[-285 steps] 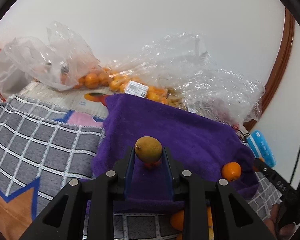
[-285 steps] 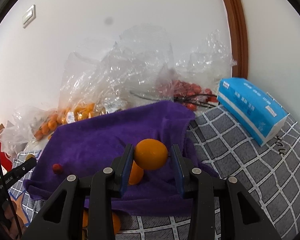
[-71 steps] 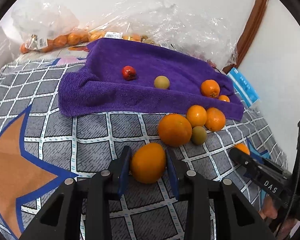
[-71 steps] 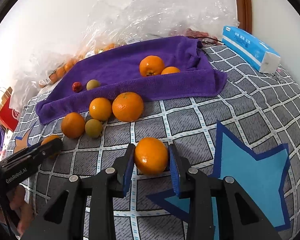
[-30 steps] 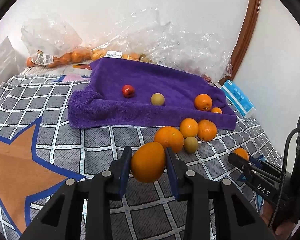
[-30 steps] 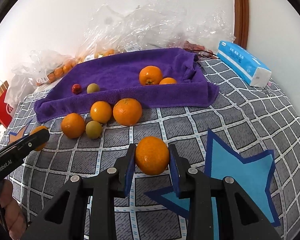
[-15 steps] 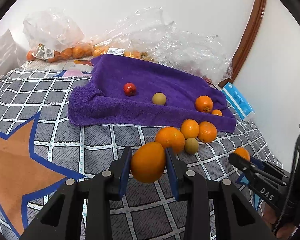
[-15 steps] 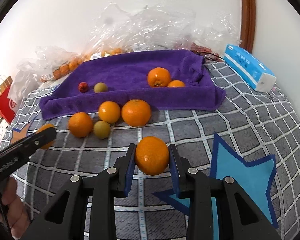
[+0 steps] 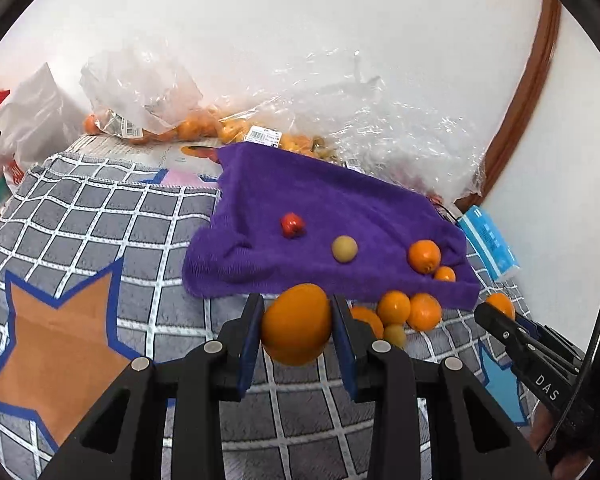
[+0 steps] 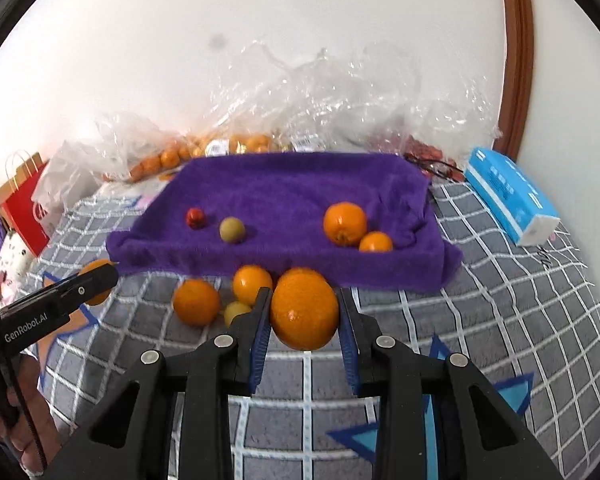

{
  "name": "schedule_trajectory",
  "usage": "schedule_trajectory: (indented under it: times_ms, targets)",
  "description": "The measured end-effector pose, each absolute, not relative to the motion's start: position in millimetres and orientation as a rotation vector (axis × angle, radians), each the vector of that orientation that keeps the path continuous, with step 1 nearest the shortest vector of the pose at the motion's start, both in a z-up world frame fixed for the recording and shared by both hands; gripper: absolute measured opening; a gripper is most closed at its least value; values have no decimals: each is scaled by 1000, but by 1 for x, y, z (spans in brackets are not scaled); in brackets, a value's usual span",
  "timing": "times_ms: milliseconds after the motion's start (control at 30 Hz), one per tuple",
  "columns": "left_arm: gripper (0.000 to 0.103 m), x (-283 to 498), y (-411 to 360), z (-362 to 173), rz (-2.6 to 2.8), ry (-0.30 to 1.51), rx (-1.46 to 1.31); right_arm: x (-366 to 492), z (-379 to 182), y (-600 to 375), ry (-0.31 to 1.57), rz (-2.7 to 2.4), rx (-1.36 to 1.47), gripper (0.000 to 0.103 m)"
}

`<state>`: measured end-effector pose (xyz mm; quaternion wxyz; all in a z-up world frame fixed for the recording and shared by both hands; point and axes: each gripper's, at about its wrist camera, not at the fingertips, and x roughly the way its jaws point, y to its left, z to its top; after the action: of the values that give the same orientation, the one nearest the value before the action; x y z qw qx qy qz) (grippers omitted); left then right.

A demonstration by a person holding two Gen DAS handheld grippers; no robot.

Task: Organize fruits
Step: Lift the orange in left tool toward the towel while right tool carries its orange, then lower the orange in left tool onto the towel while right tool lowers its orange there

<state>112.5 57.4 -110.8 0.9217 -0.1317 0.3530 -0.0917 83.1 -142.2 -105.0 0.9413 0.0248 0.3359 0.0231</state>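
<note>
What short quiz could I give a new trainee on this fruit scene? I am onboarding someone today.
1. True or false: both grippers hold an orange.
2. How many fruits lie on the purple towel? A) two B) four C) six
3. What colour is the box right of the towel?

Key:
1. True: left gripper and right gripper each clamp one.
2. B
3. Blue

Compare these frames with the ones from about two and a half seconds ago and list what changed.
Both grippers have lifted their oranges off the grey checked mat: the left gripper stays clamped on its round orange, the right gripper on its own orange. Nothing was released. The purple towel and its four fruits, and the loose fruit before it, lie as before.
</note>
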Motion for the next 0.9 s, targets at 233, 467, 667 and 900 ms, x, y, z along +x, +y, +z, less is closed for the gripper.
schedule_trajectory:
  times_ms: [233, 467, 667, 900]
  targets:
    - [32, 139, 50, -98, -168, 698, -233, 111, -99, -153, 661, 30, 93, 32]
    - [32, 167, 41, -90, -173, 681, -248, 139, -96, -166, 656, 5, 124, 32]
    - [32, 190, 34, -94, -161, 683, -254, 161, -91, -167, 636, 1, 117, 32]
    - [32, 204, 34, -110, -161, 699, -262, 183, -94, -160, 629, 19, 113, 32]
